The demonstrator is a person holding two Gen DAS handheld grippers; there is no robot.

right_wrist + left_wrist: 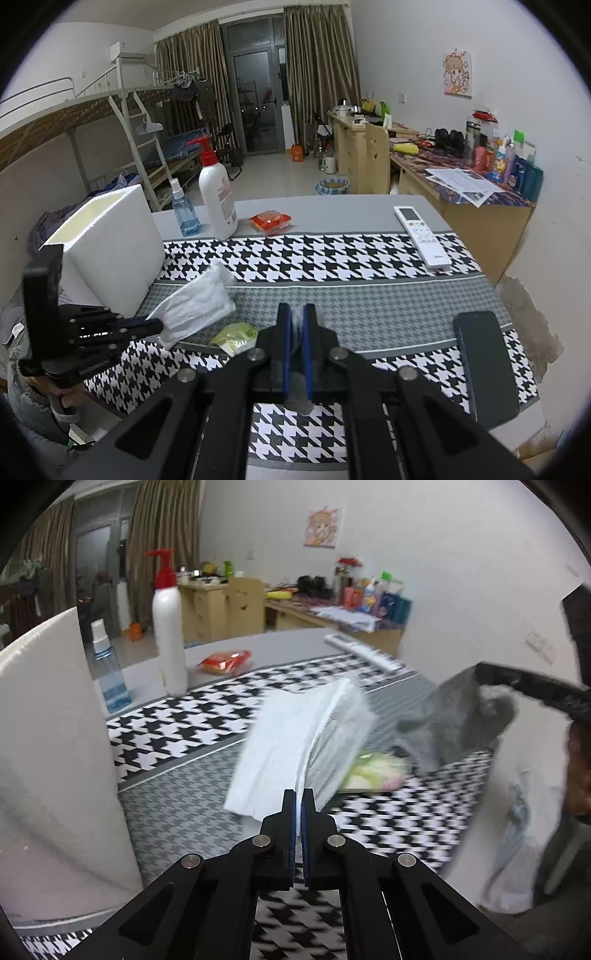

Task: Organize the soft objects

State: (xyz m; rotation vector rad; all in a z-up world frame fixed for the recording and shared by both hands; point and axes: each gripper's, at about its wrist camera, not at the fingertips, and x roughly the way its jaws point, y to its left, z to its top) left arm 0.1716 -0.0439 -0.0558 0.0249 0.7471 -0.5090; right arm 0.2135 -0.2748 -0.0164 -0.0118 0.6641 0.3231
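My left gripper (299,797) is shut on a white tissue pack (295,746) and holds it above the houndstooth cloth; it also shows in the right wrist view (195,304), held by the left gripper (157,326). My right gripper (295,317) is shut on a grey fluffy cloth (454,720), of which only a thin pale edge (297,321) shows between its jaws. In the left wrist view the right gripper (484,677) holds it in the air to the right. A white foam box (107,243) stands at the left. A green-and-yellow packet (236,336) lies on the cloth.
A white pump bottle (218,195), a blue spray bottle (184,210) and a red snack packet (271,221) stand at the table's back. A white remote (421,236) lies at the right back, a dark phone (484,365) at the right front. The houndstooth cloth (332,258) covers the table.
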